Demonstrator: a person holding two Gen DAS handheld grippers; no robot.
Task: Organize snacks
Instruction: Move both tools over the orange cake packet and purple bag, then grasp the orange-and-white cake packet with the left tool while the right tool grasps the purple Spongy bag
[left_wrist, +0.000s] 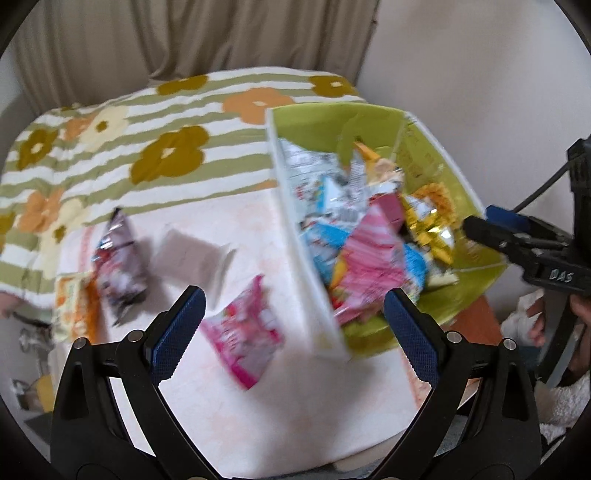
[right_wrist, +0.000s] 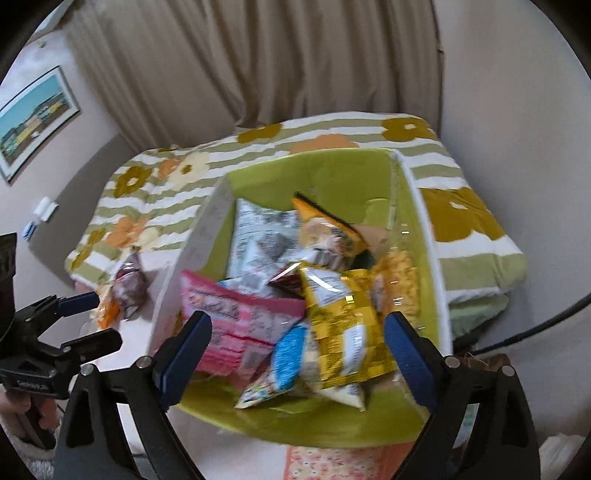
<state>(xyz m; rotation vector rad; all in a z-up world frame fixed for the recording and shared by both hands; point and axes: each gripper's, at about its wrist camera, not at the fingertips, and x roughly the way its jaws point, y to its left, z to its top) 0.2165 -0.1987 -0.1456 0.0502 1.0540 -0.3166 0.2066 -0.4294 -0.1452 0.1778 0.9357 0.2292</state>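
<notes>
Gaping wide and empty, both grippers' fingers: right gripper (right_wrist: 295, 350) above the bin (right_wrist: 439, 295), left gripper (left_wrist: 291, 332) beside its white wall.

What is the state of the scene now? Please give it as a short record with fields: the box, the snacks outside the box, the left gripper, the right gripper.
box: green box on the table, holding many snack packets, a yellow packet on top
snacks outside: pink packet, dark packet, orange packet and a grey packet lie on the table
left gripper: open, fingers empty, above the pink packet
right gripper: open, fingers empty, over the box
</notes>
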